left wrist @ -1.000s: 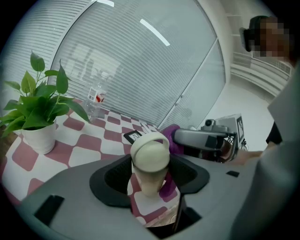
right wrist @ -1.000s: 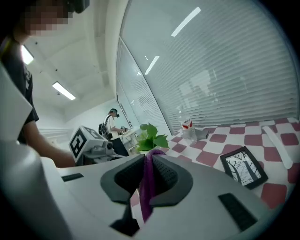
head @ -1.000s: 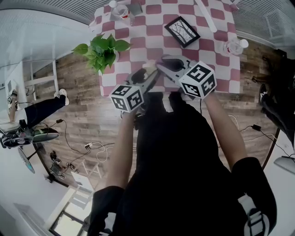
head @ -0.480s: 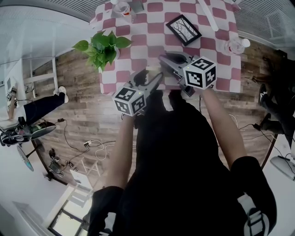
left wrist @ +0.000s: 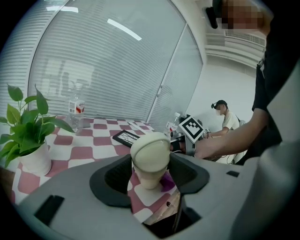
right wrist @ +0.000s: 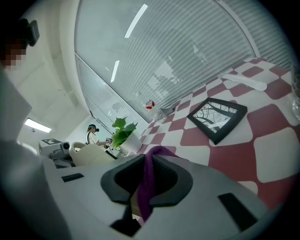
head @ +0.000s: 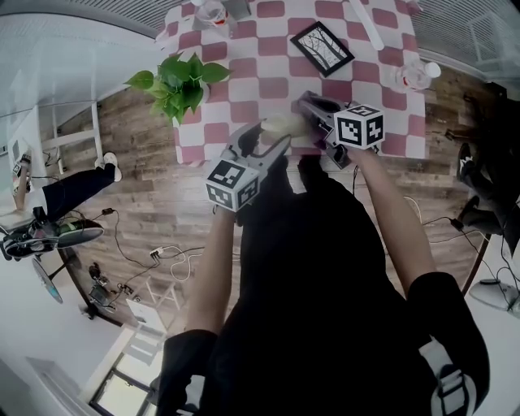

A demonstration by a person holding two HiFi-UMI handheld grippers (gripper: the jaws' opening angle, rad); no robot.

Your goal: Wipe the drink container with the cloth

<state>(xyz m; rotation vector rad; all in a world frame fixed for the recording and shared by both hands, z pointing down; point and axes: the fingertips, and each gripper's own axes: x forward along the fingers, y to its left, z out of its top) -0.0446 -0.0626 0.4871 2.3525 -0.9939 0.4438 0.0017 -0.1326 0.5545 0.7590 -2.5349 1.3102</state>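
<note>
Up close, two grippers in play. The left gripper has its fingers spread wide and clamped on the one cup, which is cream-coloured with its domed top leaning toward the camera. The cup hangs over the table's near edge. At 3 o'clock of it, the right gripper has its fingers drawn narrow, pinching the one cloth, a purple fold drooping between them. From the left gripper view a purple corner shows just beside the cup's base at 4 o'clock. Whether it touches the cup I can't tell.

Out onto the table, with its red-and-white check cover. One plant in a white pot stands at 10 o'clock of the cup, right on the table's left edge. One black frame lies flat at 1 o'clock. Two bottles, both clear: one bottle at 2 o'clock, the other bottle far off at 11. One white stick lies beyond the frame.

The floor is wood plank, with cables trailing at 8 o'clock. Slatted blinds run along the far wall. Two onlookers: one onlooker at 9 o'clock, the other onlooker beyond the right gripper.
</note>
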